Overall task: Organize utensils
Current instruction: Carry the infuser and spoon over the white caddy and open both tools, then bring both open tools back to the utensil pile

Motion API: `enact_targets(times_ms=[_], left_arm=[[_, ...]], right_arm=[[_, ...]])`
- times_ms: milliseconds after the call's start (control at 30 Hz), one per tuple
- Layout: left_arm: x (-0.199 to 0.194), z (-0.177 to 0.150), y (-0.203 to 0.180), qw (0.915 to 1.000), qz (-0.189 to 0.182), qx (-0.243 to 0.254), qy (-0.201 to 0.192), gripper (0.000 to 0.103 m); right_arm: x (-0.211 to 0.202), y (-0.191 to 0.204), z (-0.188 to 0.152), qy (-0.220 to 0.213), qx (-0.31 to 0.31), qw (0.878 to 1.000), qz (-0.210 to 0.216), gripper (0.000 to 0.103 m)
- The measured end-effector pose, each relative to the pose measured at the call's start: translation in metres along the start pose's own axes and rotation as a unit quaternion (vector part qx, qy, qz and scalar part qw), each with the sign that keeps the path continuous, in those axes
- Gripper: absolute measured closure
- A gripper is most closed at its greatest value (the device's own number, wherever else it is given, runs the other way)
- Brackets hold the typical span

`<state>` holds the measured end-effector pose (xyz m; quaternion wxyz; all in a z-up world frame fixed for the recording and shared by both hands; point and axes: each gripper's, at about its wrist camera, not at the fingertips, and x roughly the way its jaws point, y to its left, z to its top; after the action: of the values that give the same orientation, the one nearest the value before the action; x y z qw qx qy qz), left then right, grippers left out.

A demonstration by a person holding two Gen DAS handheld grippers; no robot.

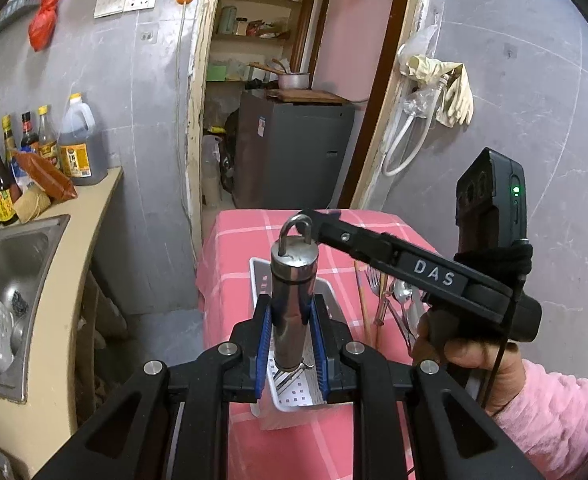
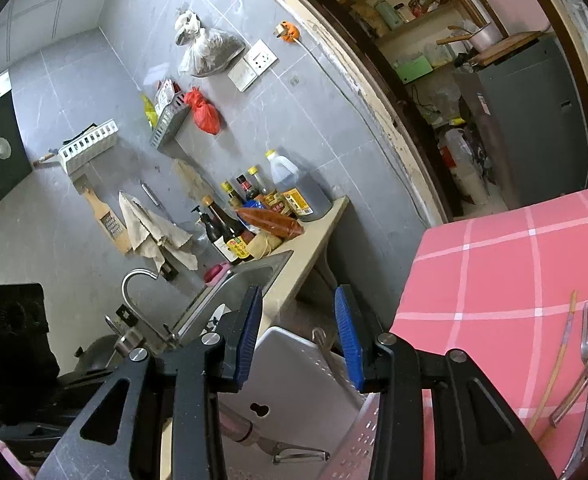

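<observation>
The left tool [image 1: 291, 320] is clamped on a metal peeler [image 1: 294, 284]. Its blue pads squeeze the round handle from both sides. The peeler stands up with its loop at the top and its blade at the bottom. The blade hangs just over a white tray [image 1: 294, 396] that sits on the pink checked worktop [image 1: 229, 264].

So the step in hand looks like putting the peeler into the tray. Next, the left tool would need to go lower, lay the peeler flat in the tray and then let go.

To the right, chopsticks [image 1: 362, 300], a fork [image 1: 374, 280] and spoons [image 1: 404, 292] lie on the cloth beside the tray, still waiting.

The right tool [image 2: 298, 336] has its pads apart with nothing between them. It hovers over the tray's edge. It may need to go for the fork next.
</observation>
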<state>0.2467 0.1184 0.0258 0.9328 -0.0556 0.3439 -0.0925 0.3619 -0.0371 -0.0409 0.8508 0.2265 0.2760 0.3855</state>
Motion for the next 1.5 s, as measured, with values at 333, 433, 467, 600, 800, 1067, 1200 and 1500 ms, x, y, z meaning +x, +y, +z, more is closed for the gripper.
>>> enact_targets(times_ms=[333,433,467,600,800,1067,1200,1500], left_arm=[[-0.014,0.006,0.001,0.9992,-0.001,-0.027,-0.031,0.061],[-0.018,0.008,-0.008,0.9982,0.0,-0.035,-0.049,0.048],[-0.018,0.009,-0.013,0.9977,0.0,-0.036,-0.057,0.045],[-0.015,0.01,-0.033,0.9964,0.006,-0.032,-0.078,0.026],[-0.003,0.01,-0.075,0.993,0.021,-0.02,-0.115,0.005],[0.022,0.003,-0.131,0.9887,0.038,0.019,-0.143,0.002],[0.04,-0.003,-0.155,0.9886,0.042,0.032,-0.141,0.001],[0.087,-0.028,-0.176,0.9907,0.026,0.013,-0.133,0.001]], right_arm=[[-0.046,0.003,0.02,-0.038,-0.013,0.999,-0.031,0.049],[-0.074,0.005,0.029,-0.059,-0.03,0.996,-0.066,0.039],[-0.086,0.004,0.03,-0.067,-0.037,0.993,-0.084,0.036],[-0.13,-0.002,0.038,-0.093,-0.057,0.983,-0.147,0.021],[-0.198,-0.025,0.043,-0.114,-0.078,0.959,-0.246,0.008],[-0.252,-0.06,0.037,-0.11,-0.104,0.929,-0.336,0.001],[-0.265,-0.076,0.032,-0.101,-0.117,0.924,-0.351,0.001],[-0.267,-0.132,0.013,-0.086,-0.092,0.929,-0.348,0.001]])
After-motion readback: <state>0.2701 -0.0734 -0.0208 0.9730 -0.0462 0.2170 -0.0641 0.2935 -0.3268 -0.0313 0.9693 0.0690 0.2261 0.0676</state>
